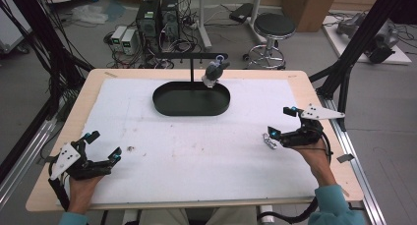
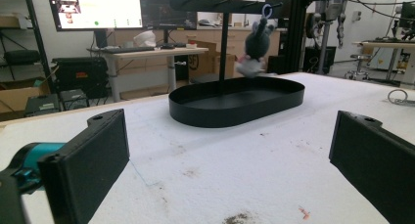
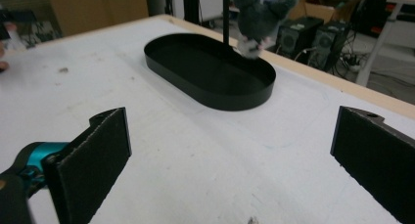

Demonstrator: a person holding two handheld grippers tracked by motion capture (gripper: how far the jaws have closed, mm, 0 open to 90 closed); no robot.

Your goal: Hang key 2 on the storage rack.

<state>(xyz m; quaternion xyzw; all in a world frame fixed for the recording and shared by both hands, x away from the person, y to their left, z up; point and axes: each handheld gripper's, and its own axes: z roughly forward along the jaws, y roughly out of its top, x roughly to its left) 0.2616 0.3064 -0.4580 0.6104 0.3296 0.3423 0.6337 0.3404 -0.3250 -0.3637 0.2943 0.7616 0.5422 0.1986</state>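
While both grippers, left (image 1: 102,147) and right (image 1: 281,122), rest released, the plush (image 1: 215,71) hanging far looks soft, light; squeeze its body.

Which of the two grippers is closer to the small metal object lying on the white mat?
The right gripper. The small metal object lies just beside its lower jaw, while the left gripper rests at the opposite side of the white mat.

Round black stool (image 1: 274,26) beyond table (image 1: 302,85)
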